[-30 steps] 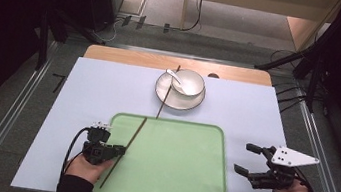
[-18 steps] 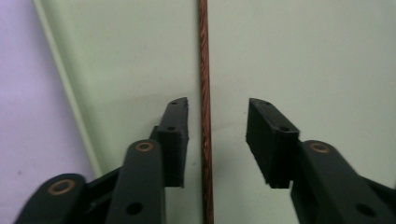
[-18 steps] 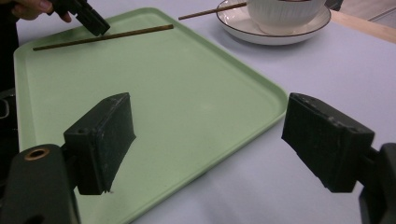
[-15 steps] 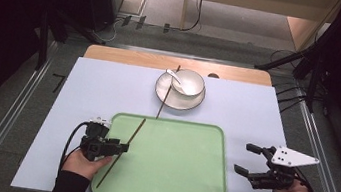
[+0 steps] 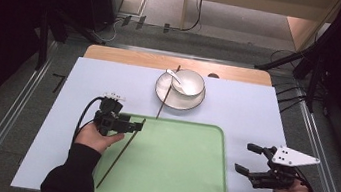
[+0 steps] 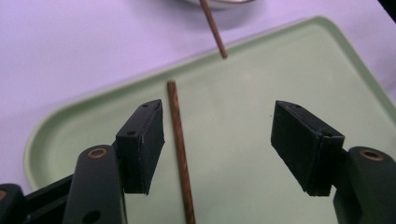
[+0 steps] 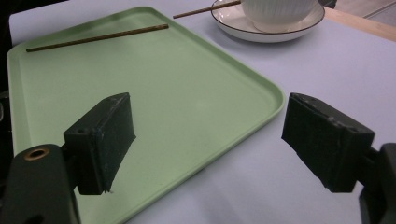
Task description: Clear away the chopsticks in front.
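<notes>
A thin brown chopstick [image 5: 121, 153] lies slanted along the left side of the green tray [image 5: 172, 177]. My left gripper [image 5: 137, 126] hovers open over its far end. In the left gripper view the chopstick [image 6: 180, 149] runs between the jaws, close to the left one, with my left gripper [image 6: 217, 126] touching nothing. A second chopstick [image 5: 167, 93] leans on the saucer [image 5: 163, 95] under a white bowl [image 5: 189, 82] that holds a spoon [image 5: 175, 76]. My right gripper [image 5: 246, 158] is open and empty by the tray's right edge [image 7: 261, 93].
The tray rests on a pale mat [image 5: 257, 113] covering the table; a wooden strip [image 5: 138, 58] shows at the far edge. Dark stands and cables surround the table. Bare mat lies left of the bowl and right of the tray.
My left gripper has moved away from the person, along the chopstick toward its far end. The chopstick, tray, bowl and right gripper have stayed put.
</notes>
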The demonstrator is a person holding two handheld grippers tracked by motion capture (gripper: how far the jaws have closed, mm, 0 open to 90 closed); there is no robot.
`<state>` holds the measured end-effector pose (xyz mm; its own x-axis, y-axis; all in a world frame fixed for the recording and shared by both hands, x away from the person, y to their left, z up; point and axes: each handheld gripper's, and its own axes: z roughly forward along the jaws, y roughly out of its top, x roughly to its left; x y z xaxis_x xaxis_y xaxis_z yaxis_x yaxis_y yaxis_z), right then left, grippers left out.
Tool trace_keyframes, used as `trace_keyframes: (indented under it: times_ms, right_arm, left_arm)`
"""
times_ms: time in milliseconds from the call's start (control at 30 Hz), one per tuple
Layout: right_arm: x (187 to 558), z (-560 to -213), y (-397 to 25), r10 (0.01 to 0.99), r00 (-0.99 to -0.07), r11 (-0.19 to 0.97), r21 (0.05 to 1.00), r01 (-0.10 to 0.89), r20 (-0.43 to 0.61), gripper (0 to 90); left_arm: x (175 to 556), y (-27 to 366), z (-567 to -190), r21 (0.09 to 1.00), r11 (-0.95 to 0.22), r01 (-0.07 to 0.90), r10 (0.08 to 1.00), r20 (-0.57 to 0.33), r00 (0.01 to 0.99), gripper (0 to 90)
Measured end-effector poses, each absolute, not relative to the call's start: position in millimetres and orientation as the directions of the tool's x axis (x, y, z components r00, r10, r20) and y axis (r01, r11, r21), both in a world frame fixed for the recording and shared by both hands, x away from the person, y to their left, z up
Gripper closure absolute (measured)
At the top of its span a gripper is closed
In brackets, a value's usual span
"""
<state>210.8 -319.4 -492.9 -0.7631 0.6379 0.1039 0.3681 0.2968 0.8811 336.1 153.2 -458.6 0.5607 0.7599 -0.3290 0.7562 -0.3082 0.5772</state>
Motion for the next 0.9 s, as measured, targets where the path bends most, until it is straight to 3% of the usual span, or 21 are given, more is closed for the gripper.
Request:
trace_keyframes:
  times_ms: [633, 900]
  right_arm:
    - [209.3, -492.5, -321.5, 0.633, -0.767, 0.287, 0.887, 0.362, 0.108, 17.6]
    - [208.0, -492.3, -322.7, 0.631, -0.768, 0.286, 0.888, 0.361, 0.108, 17.6]
  left_arm:
    - [418.6, 87.9, -458.9, 0.566, -0.374, 0.735, 0.754, -0.276, 0.596, 33.9]
    - [447.7, 78.1, -467.0, 0.553, -0.376, 0.744, 0.772, -0.257, 0.581, 40.9]
